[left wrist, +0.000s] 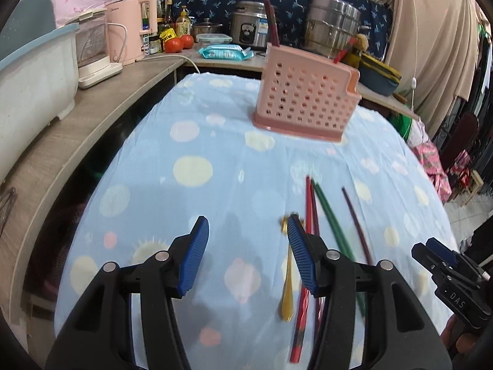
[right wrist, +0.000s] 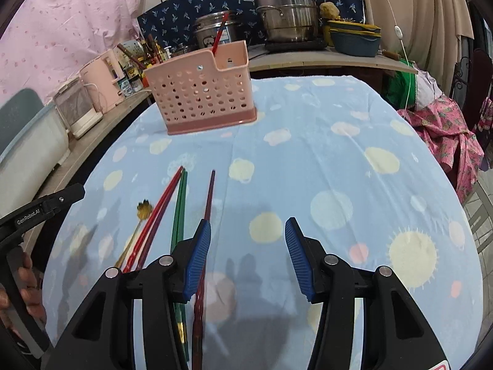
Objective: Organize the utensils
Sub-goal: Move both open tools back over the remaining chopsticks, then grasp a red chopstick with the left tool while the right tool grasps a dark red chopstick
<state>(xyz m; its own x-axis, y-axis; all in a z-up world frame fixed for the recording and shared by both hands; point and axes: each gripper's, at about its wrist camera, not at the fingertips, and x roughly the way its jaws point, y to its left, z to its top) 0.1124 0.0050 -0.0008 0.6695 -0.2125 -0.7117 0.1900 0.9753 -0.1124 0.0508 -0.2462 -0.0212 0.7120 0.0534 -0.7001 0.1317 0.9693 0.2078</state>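
A pink perforated utensil holder [left wrist: 303,98] stands on the blue spotted tablecloth [left wrist: 215,160], with a dark red chopstick [left wrist: 272,23] upright in it; it also shows in the right wrist view [right wrist: 201,92]. Red [left wrist: 308,197], green [left wrist: 329,215] and purple [left wrist: 356,219] chopsticks and a gold spoon [left wrist: 286,289] lie on the cloth. My left gripper [left wrist: 246,252] is open and empty, just left of the spoon. My right gripper [right wrist: 246,252] is open and empty, its left finger over the purple chopstick [right wrist: 209,200]. The green chopstick [right wrist: 180,203], red chopsticks [right wrist: 160,209] and spoon [right wrist: 144,209] lie to its left.
A wooden counter [left wrist: 92,117] runs along the left and back with a white tub [left wrist: 30,77], pink kettle [left wrist: 135,27], tomatoes [left wrist: 178,43], rice cooker [left wrist: 249,27] and steel pots [right wrist: 286,9]. Clothes [right wrist: 443,129] hang off the right.
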